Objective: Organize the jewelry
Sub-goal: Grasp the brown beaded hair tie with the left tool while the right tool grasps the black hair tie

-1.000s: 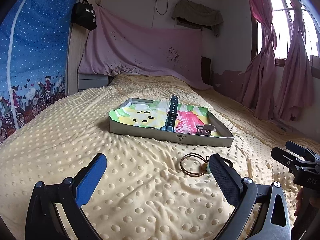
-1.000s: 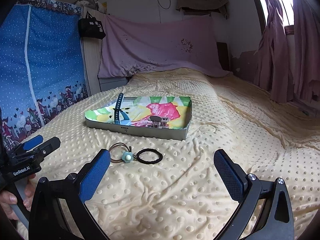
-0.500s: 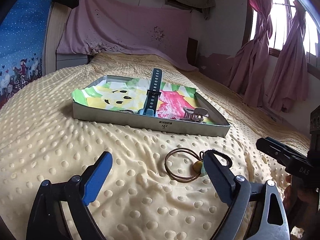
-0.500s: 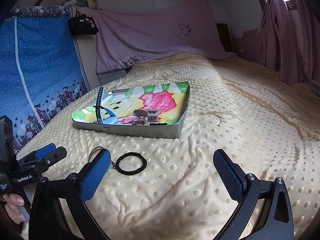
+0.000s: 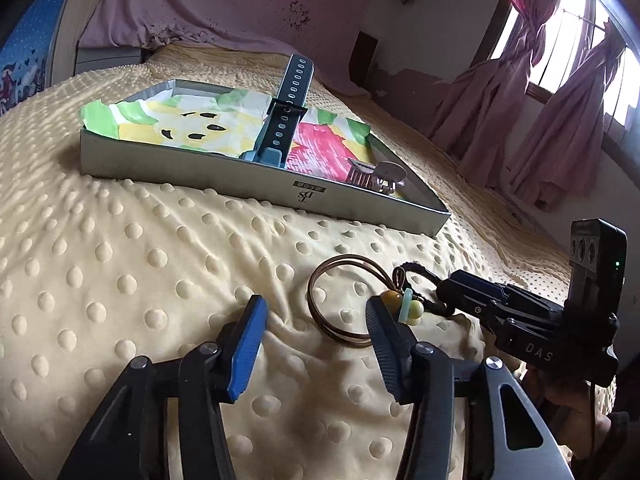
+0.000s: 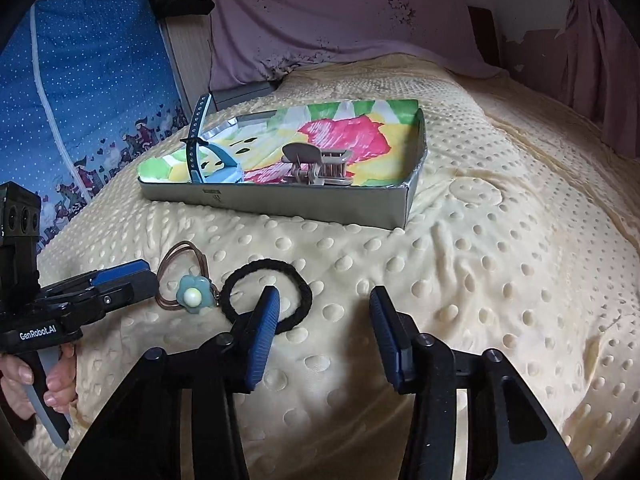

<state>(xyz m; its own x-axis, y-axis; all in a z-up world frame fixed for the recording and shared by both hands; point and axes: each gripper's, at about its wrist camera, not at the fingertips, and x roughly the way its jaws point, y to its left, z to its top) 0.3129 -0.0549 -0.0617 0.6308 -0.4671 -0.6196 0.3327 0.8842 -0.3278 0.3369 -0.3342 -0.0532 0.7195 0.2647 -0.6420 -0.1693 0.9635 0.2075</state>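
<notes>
Two hair ties on bed before tray (image 5: 256,184).
Left view: left gripper (image 5: 314,330) closing, nothing gripped yet; brown tie (image 5: 340,300) between fingers, thin, limp; pinch band beside bead.
Right view: right gripper (image 6: 324,326) closing, empty; black tie (image 6: 266,294) soft, light; left finger over its near edge.

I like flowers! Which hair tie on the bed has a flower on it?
The brown hair tie, left of the plain black hair tie, carries a blue-green flower.

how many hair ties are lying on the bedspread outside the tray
2. The brown hair tie with a flower charm lies on the bedspread beside the left claw. The black hair tie lies just right of it, by the right claw. None seem hidden.
</notes>
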